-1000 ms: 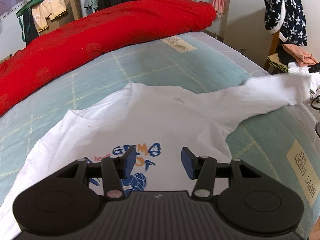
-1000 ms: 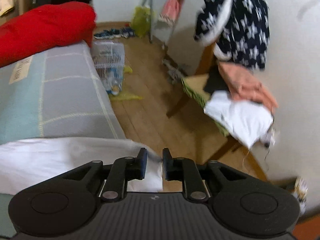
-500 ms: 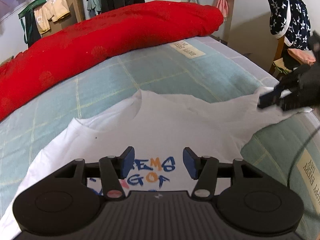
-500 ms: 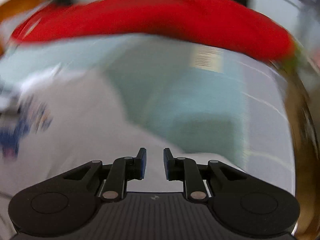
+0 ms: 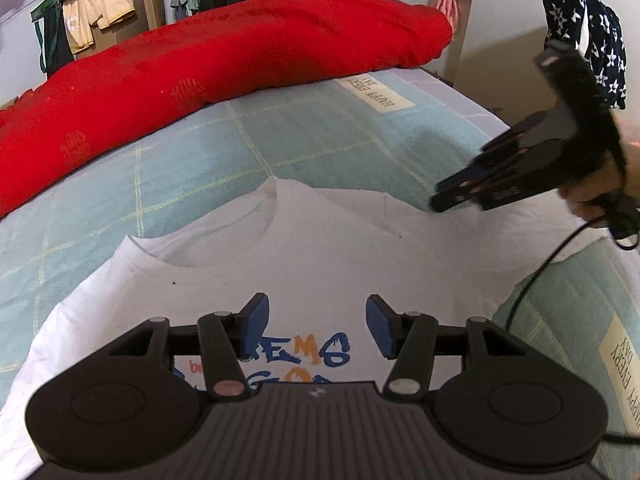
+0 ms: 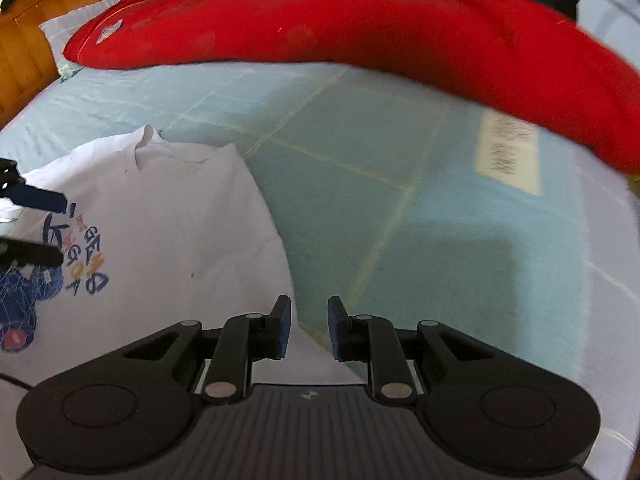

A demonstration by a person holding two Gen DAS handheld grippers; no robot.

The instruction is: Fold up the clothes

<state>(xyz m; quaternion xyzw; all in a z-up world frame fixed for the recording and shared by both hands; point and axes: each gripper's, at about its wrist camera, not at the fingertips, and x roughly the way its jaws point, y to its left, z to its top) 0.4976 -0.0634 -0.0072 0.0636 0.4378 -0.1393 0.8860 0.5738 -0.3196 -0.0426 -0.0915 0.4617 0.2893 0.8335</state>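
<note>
A white T-shirt (image 5: 320, 248) with a blue and orange print lies face up on the bed, collar toward the red quilt. My left gripper (image 5: 318, 326) hovers open over the print, with nothing between its fingers; it also shows in the right wrist view (image 6: 62, 231). My right gripper (image 5: 438, 202), held by a hand (image 5: 600, 188), reaches in over the shirt's right shoulder. Its jaws stand a narrow gap apart (image 6: 308, 328), with the edge of the sleeve (image 6: 276, 264) running between them. That sleeve is drawn in over the shirt.
A long red quilt (image 5: 200, 72) lies along the far side of the light-blue checked bed (image 5: 320, 140). A wooden headboard (image 6: 24, 40) stands at one end. A star-patterned garment (image 5: 584, 32) hangs beyond the bed's right edge. A black cable (image 5: 536, 280) trails from the right gripper.
The right gripper swung from the bed's right edge inward over the shirt, turning as it went, and the outstretched sleeve came in with it. The left gripper crept slightly toward the collar.
</note>
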